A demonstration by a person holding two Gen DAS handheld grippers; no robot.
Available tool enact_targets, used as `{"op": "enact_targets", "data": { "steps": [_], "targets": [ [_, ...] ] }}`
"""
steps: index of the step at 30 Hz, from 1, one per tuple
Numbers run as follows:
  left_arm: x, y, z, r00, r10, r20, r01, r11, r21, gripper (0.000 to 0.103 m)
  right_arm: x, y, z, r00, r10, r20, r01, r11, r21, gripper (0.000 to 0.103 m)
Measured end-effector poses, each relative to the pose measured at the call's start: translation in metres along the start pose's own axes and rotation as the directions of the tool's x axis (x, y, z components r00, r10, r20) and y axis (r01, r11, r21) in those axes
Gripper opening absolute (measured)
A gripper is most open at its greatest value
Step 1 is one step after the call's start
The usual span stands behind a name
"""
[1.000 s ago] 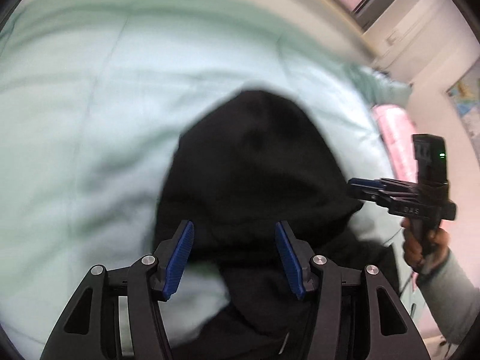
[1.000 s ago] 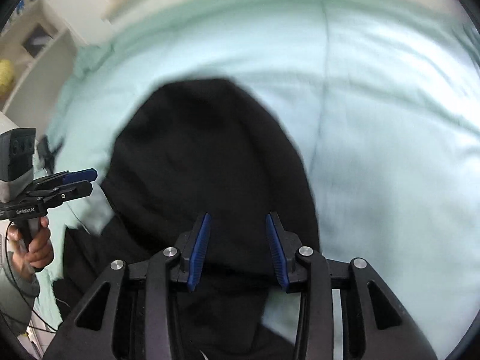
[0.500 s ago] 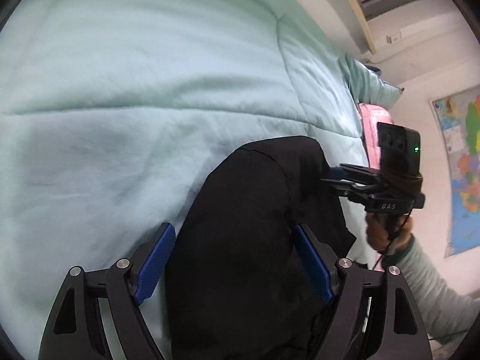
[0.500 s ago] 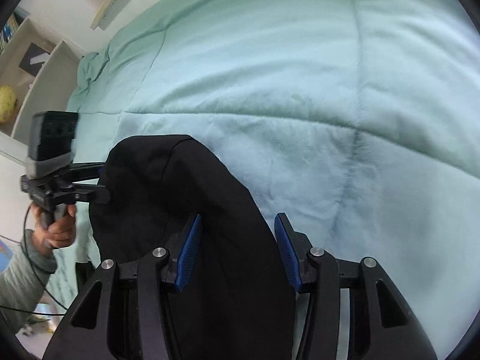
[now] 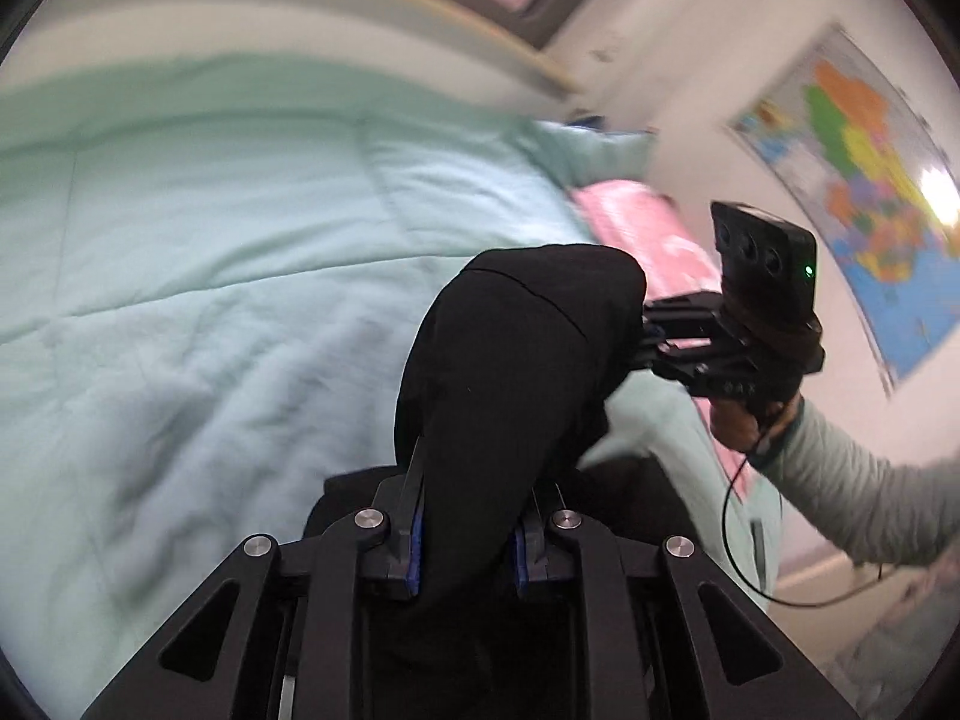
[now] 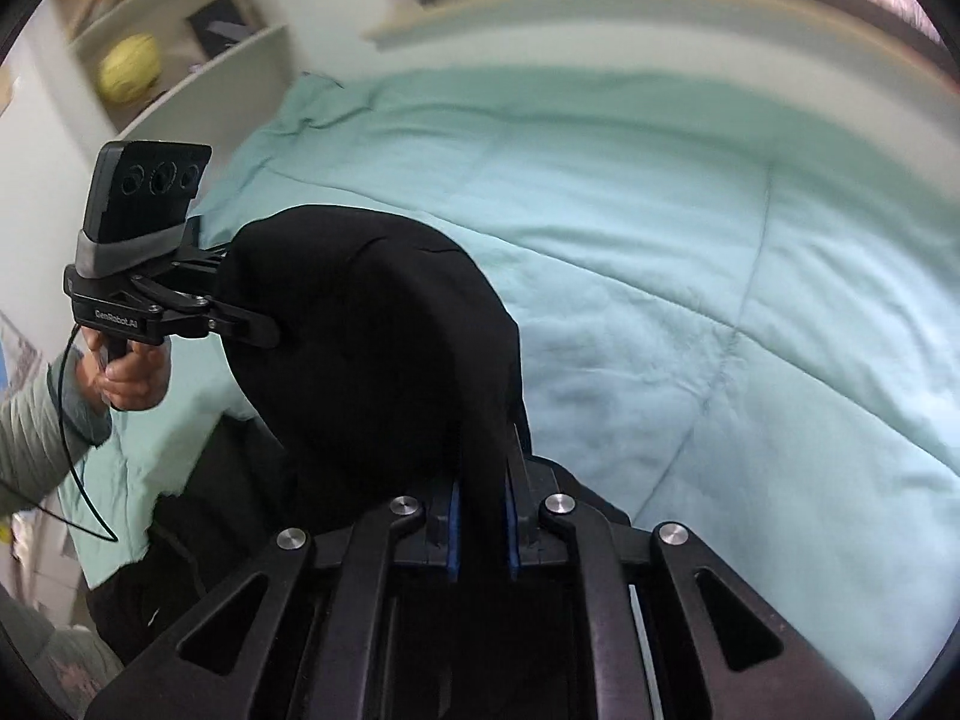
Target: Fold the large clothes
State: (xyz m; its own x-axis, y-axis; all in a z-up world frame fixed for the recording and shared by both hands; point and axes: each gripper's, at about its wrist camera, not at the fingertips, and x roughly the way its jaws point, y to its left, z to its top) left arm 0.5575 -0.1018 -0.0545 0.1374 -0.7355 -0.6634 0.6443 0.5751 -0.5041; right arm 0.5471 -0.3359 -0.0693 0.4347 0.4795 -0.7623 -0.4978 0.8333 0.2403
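A large black garment [image 5: 516, 360] hangs lifted above the mint-green quilt [image 5: 210, 276] of a bed. My left gripper [image 5: 468, 546] is shut on one part of its edge, the cloth bulging up between the blue pads. My right gripper [image 6: 480, 528] is shut on another part of the black garment [image 6: 372, 348]. Each gripper shows in the other's view: the right one [image 5: 654, 336] at the cloth's right side, the left one [image 6: 252, 324] at its left. The rest of the garment droops toward the bed's near edge.
A pink pillow [image 5: 648, 234] lies at the bed's right end, with a wall map [image 5: 858, 180] behind it. White shelves [image 6: 174, 48] with a yellow ball [image 6: 129, 75] stand past the bed's left end. The quilt [image 6: 690, 240] stretches wide beyond the garment.
Both grippers have closed on the black garment; they stood open around it half a second ago. The garment is now lifted off the quilt and both views have tilted up toward the walls.
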Motion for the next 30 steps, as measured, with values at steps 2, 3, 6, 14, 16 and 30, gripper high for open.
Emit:
{"op": "enact_targets", "data": {
  "steps": [2, 3, 6, 14, 16, 30],
  "targets": [
    [-0.022, -0.032, -0.020, 1.000, 0.003, 0.005, -0.003, 0.999, 0.044, 0.021, -0.032, 0.037, -0.020, 0.999, -0.044, 0.019, 0.044, 0.998, -0.037, 0.014],
    [-0.029, -0.046, -0.029, 1.000, 0.007, 0.005, -0.008, 0.998, 0.057, 0.021, -0.042, 0.052, -0.029, 0.998, -0.059, 0.026, 0.061, 0.997, -0.047, 0.014],
    [-0.052, -0.087, -0.070, 1.000, 0.006, 0.006, -0.007, 0.996, 0.087, 0.021, -0.074, 0.098, -0.063, 0.993, -0.110, 0.046, 0.113, 0.991, -0.075, 0.014],
    [-0.032, -0.140, -0.201, 0.977, 0.177, -0.118, -0.167, 0.982, 0.087, 0.021, -0.059, 0.187, -0.197, 0.957, -0.285, -0.052, 0.274, 0.949, -0.154, 0.014],
    [-0.015, -0.142, -0.231, 0.963, 0.213, -0.163, -0.203, 0.976, 0.076, 0.022, -0.046, 0.196, -0.226, 0.953, -0.289, -0.090, 0.275, 0.951, -0.141, 0.014],
    [-0.050, -0.178, -0.291, 0.939, 0.295, -0.177, -0.294, 0.955, 0.034, 0.033, -0.107, 0.182, -0.250, 0.984, -0.142, -0.107, 0.159, 0.972, 0.175, 0.041]
  ]
}}
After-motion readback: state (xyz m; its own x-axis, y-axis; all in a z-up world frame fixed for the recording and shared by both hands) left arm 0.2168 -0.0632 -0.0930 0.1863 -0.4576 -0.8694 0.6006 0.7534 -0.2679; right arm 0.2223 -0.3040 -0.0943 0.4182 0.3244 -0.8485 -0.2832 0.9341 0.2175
